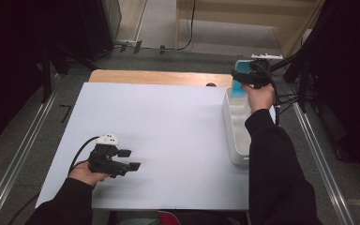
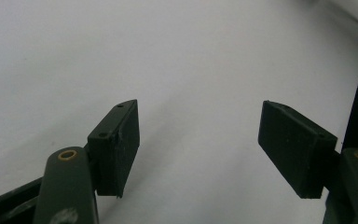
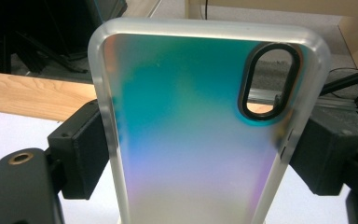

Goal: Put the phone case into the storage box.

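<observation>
- Nearest the high camera, two dark-sleeved forearms reach in from the bottom edge.
- The left tool rests low over the white surface, its jaws spread wide with nothing between them.
- The right tool is held above the far end of a white bin at the surface's right edge.
- Its jaws are clamped on the two long edges of an iridescent teal phone case, which stands upright, its camera cutout at the top.
</observation>
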